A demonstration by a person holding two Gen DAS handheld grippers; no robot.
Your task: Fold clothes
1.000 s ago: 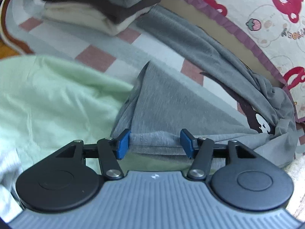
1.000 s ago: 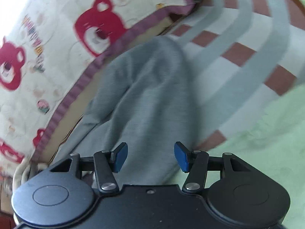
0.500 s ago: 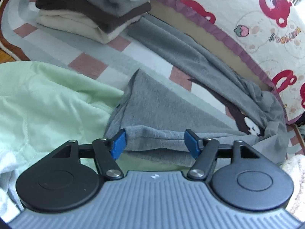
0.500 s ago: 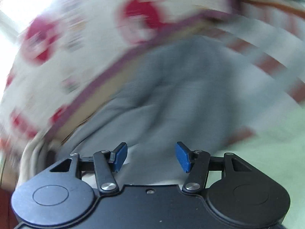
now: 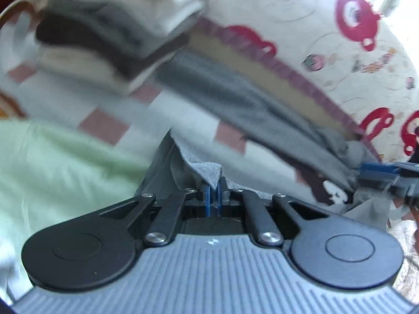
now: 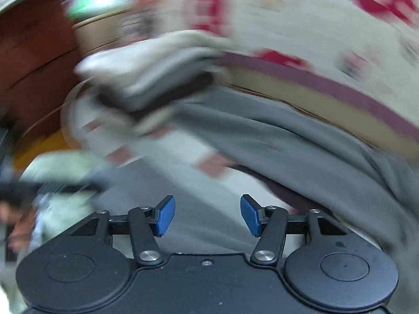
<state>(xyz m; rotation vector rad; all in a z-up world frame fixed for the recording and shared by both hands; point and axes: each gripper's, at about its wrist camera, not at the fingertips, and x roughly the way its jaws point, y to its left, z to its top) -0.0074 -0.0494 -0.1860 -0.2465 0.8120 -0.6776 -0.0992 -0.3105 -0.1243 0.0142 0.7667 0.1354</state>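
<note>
Grey garment [image 5: 251, 104]: lies on the checked bed cover, one long part stretched along the foot of the bear-print cushion, another part bunched towards the left tool; a dark print with a white figure shows near its right end.
Left tool [image 5: 213, 192]: a second ago its blue pads stood wide apart over the garment's edge; now they are pressed together with a tuft of grey cloth standing up between them. It pinches the garment.
Right tool [image 6: 208, 216]: pads spread wide, nothing between them, as in the earlier views. Its view has swung round: it now faces along the bed towards the folded stack, low over grey cloth. In the left wrist view it shows at the far right, by the garment's bunched end.
Folded stack [image 5: 117, 28]: cream, dark and grey pieces piled at the far end of the bed, apart from the tools.
Green cloth [image 5: 60, 167]: lies loose at the left, beside the gripped edge.
Blur: both views are smeared, so both tools look to be moving fast.
Meaning for the task: one edge is now secured. Judging by its open pads and place, the right tool seems about to take a second hold so the garment can be lifted or spread.
</note>
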